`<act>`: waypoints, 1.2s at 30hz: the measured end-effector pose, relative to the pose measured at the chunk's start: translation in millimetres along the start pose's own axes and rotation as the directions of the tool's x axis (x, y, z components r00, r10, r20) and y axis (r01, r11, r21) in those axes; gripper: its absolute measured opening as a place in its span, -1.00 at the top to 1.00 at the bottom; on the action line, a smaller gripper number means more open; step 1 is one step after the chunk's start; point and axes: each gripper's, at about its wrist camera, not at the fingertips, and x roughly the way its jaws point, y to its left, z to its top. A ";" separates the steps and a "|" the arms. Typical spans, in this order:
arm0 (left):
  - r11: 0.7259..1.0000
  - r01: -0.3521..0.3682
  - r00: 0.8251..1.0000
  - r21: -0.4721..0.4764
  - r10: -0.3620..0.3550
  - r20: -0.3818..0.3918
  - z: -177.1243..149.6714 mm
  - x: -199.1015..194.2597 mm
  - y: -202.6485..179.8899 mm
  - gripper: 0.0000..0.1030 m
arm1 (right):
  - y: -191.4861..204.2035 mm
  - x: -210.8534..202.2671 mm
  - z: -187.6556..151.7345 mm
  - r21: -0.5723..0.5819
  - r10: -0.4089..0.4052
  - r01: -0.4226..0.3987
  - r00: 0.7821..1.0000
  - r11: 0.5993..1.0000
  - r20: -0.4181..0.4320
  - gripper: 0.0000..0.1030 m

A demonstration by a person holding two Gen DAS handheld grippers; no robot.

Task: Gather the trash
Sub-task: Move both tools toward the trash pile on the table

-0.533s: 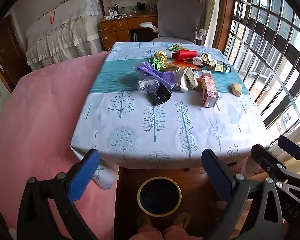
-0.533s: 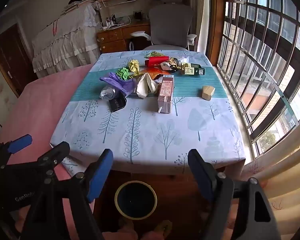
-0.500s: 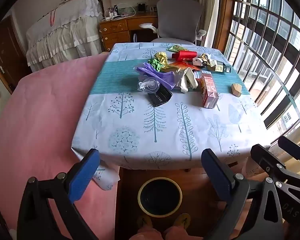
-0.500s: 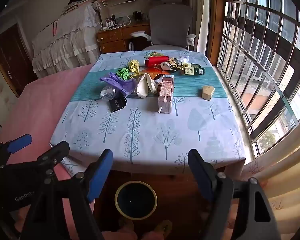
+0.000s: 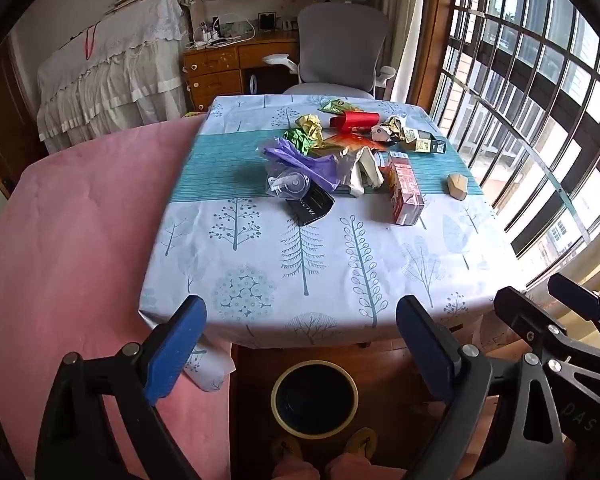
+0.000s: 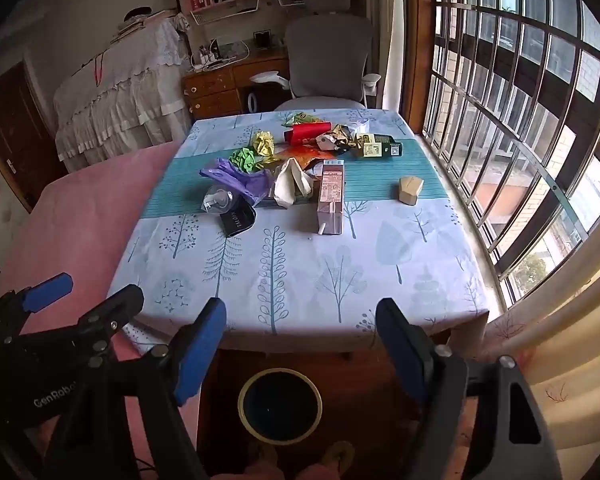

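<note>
Presently both claws stand released with nothing between their blue pads. The left claw (image 5: 300, 348) hangs low at the near edge of the counter (image 5: 340, 280), over the floor, and the right claw (image 6: 300, 348) is held just beside it, likewise short of the counter edge. Each wrist view catches the other claw at its side.

Trash lies clustered on and around the teal stripe in the far half of the counter. Noted items: a purple plastic bag (image 5: 304, 160) with a clear plastic lid (image 5: 290, 188) at its near end, a black packet (image 5: 311, 206) touching that lid, a crumpled beige wrapper (image 5: 364, 170), and a pink drink carton (image 5: 406, 192) lying on its side just to the right. Further back sit a green paper ball (image 5: 298, 138), a yellow paper ball (image 5: 310, 123), a red cylinder (image 5: 356, 120), and a dark green box (image 5: 428, 144). A small tan box (image 5: 458, 186) lies apart near the window side.

A round bin (image 5: 315, 400) with a yellow rim stands on the floor below the near counter edge, between the two claws. Its inside reads dark; contents cannot be determined. Two feet in yellow slippers (image 5: 364, 442) show just behind it.
</note>
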 end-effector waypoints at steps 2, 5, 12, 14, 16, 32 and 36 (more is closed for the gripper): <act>1.000 -0.002 1.000 0.007 0.002 0.002 -1.9 -2.0 2.3 -0.83 | 0.4 -1.6 1.6 0.001 -0.004 0.004 1.000 1.000 -0.003 -0.51; 1.000 0.002 1.000 0.014 -0.001 -0.012 3.5 5.4 0.4 -0.83 | 1.3 -1.2 0.3 0.009 -0.006 0.006 1.000 1.000 -0.010 -0.51; 1.000 0.005 1.000 0.013 -0.005 -0.011 2.4 4.6 4.9 -0.81 | 7.5 -3.9 -1.3 0.005 -0.013 0.013 1.000 1.000 -0.005 -0.51; 1.000 0.006 1.000 0.007 -0.006 -0.014 0.9 5.0 7.7 -0.81 | 9.3 -4.0 -1.8 0.002 -0.011 0.011 1.000 1.000 -0.007 -0.51; 1.000 0.005 1.000 0.002 -0.005 -0.017 -0.5 5.4 10.6 -0.81 | 12.0 -3.6 -3.0 -0.001 -0.011 0.011 1.000 1.000 -0.010 -0.51; 1.000 0.006 1.000 0.011 -0.006 -0.030 -1.8 7.3 23.8 -0.81 | 23.1 0.5 -9.4 0.002 -0.004 0.004 0.999 1.000 -0.032 -0.51; 1.000 0.007 0.999 0.022 -0.006 -0.036 -1.8 9.3 23.8 -0.81 | 24.1 3.0 -11.2 0.010 -0.004 0.004 0.999 1.000 -0.038 -0.51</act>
